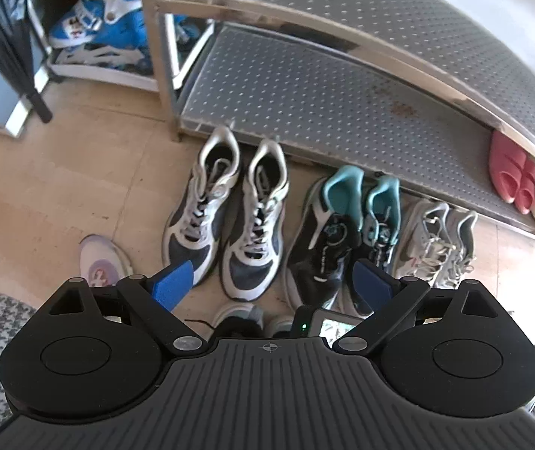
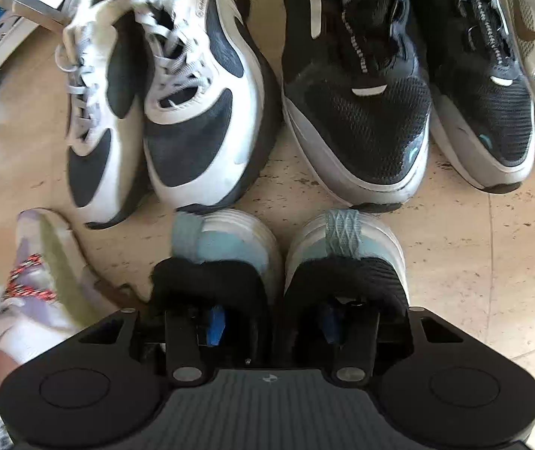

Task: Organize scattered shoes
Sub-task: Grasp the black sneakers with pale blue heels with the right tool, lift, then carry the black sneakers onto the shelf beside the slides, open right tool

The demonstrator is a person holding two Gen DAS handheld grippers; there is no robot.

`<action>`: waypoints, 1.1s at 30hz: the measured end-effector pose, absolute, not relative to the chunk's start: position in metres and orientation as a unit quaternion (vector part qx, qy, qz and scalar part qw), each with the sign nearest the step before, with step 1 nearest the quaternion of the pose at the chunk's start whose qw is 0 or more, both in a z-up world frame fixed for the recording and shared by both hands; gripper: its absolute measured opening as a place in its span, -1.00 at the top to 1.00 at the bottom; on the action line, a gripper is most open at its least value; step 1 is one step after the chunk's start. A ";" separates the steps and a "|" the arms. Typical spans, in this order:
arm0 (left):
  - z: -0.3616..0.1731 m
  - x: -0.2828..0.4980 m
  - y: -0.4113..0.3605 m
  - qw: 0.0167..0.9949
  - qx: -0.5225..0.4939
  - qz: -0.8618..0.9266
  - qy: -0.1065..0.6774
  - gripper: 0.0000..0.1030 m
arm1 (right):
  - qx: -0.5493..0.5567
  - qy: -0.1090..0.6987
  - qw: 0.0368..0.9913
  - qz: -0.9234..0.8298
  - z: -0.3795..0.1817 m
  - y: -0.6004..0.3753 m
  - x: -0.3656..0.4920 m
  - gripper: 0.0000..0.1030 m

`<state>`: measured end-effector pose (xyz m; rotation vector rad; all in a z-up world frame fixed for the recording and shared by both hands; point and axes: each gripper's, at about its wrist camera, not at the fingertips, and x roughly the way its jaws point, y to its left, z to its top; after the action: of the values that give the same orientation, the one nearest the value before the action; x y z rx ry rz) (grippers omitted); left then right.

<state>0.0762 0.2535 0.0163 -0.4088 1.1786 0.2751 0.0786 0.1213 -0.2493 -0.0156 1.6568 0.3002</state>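
The right gripper, one finger down each collar, pinches the pale-blue sneaker pair just before the navy-white sneakers' toes, and should squeeze evenly, while the left gripper hangs released

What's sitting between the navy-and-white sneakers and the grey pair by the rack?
The black-and-teal sneakers stand between the navy-and-white sneakers and the grey pair, seen in the left wrist view.
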 end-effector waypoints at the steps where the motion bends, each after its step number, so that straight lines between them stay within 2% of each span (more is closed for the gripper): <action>1: 0.017 0.077 0.253 0.804 -0.190 0.127 0.550 -0.85 | -0.025 0.728 0.671 0.142 -0.248 0.124 0.076 0.04; 2: 0.018 0.078 0.252 0.804 -0.189 0.126 0.549 -0.85 | -0.042 0.721 0.675 0.151 -0.247 0.126 0.073 0.31; 3: 0.018 0.079 0.251 0.805 -0.185 0.126 0.549 -0.85 | -0.057 0.714 0.678 0.167 -0.242 0.127 0.069 0.39; 8: 0.016 0.083 0.246 0.807 -0.159 0.142 0.550 -0.85 | -0.055 0.688 0.685 0.231 -0.200 0.102 0.056 0.52; 11: 0.013 0.084 0.242 0.808 -0.142 0.156 0.550 -0.85 | -0.043 0.664 0.696 0.270 -0.154 0.073 0.051 0.57; 17: 0.013 0.086 0.223 0.818 -0.115 0.170 0.538 -0.85 | -0.058 0.557 0.778 0.286 -0.043 -0.001 0.066 0.58; 22: 0.018 0.095 0.171 0.842 -0.069 0.096 0.527 -0.85 | -0.054 0.482 0.845 0.225 0.028 -0.080 0.105 0.58; 28: 0.001 0.113 0.092 0.839 0.025 0.000 0.543 -0.85 | -0.035 0.426 0.896 0.121 0.081 -0.161 0.190 0.57; 33: -0.017 0.136 0.059 0.821 0.050 -0.034 0.568 -0.84 | -0.042 0.401 0.913 0.061 0.096 -0.186 0.285 0.57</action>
<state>0.1362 0.0586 -0.0173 0.1069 1.2091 -0.0716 0.2849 -0.1858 0.0956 -0.0873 0.8261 0.1258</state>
